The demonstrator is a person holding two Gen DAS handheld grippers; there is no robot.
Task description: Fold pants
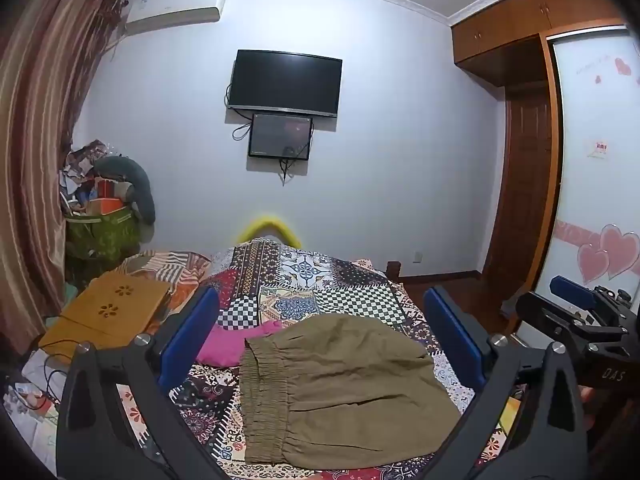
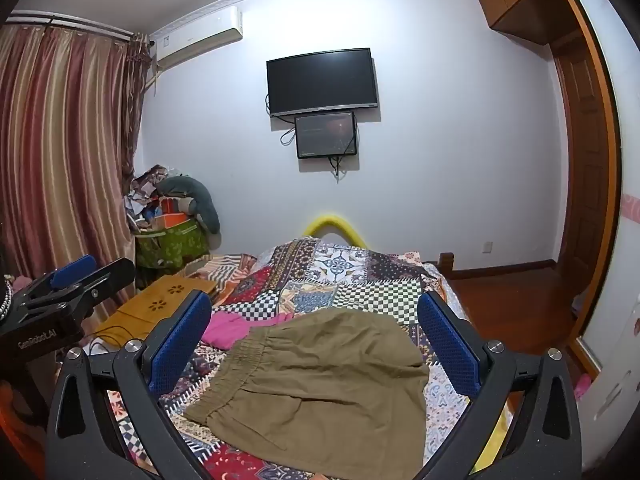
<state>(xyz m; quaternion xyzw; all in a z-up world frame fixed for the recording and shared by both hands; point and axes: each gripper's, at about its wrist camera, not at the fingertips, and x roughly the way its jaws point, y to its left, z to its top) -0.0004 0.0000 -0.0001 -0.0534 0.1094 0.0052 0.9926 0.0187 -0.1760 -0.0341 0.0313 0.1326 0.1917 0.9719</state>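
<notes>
Olive-brown cotton pants (image 1: 340,392), folded compact on patchwork quilt (image 1: 320,280): judged light, limp, non-slip. Pinch elastic waistband (image 1: 264,396). Left gripper (image 1: 320,340), right gripper (image 2: 316,344) both spread, empty.

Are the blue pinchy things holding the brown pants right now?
No. Both tools, left and right, are open and hold nothing. The brown pants lie folded on the patchwork bedspread, with the blue fingers spread apart above them.

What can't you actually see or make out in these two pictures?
- Olive pants: near end cut off by the bottom edge, both views.
- Pink garment: partly under the pants; type unclear.
- Small wall screen: too dim to read.
- Corner pile: contents too jumbled to identify.
</notes>
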